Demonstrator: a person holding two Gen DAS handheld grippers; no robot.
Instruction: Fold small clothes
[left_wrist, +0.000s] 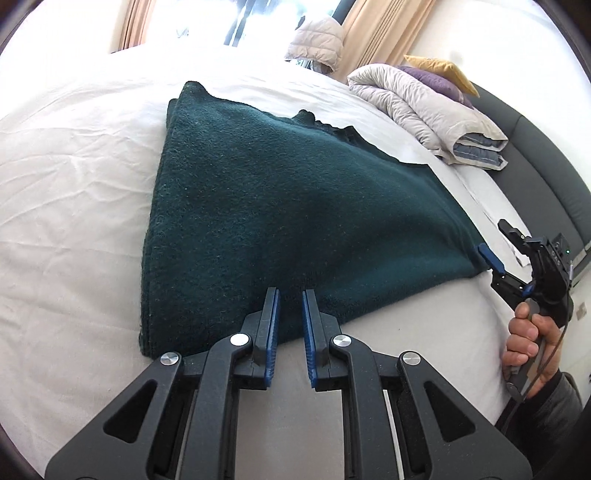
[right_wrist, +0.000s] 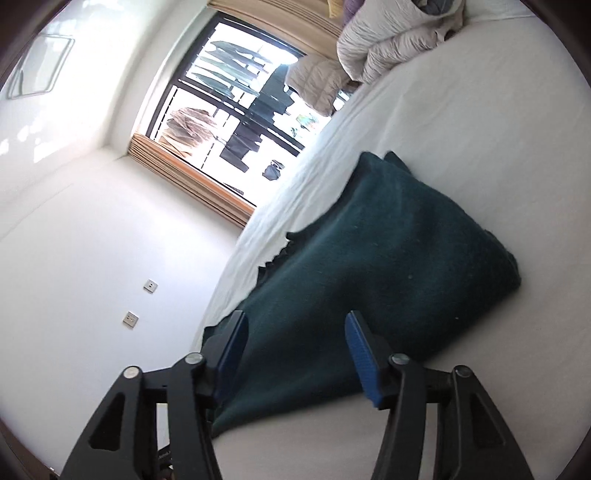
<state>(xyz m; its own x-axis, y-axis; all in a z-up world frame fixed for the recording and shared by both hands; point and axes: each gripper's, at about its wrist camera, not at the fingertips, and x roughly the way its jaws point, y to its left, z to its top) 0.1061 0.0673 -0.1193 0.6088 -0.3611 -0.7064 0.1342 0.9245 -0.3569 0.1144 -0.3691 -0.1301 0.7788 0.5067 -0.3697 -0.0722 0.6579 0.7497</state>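
A dark green knit garment (left_wrist: 280, 206) lies folded flat on the white bed sheet (left_wrist: 66, 192). My left gripper (left_wrist: 290, 295) hovers at the garment's near edge, its blue-padded jaws a narrow gap apart with nothing between them. My right gripper (left_wrist: 496, 240) is at the garment's right corner, open. In the right wrist view the right gripper (right_wrist: 295, 321) is wide open over the near end of the garment (right_wrist: 388, 251), with one finger (right_wrist: 231, 343) over its raised edge and nothing gripped.
A rolled beige duvet (left_wrist: 424, 107) and purple and yellow pillows (left_wrist: 439, 74) lie at the head of the bed by the dark headboard (left_wrist: 535, 155). A window (right_wrist: 236, 110) with beige curtains is beyond the bed. A hand (left_wrist: 528, 339) holds the right gripper.
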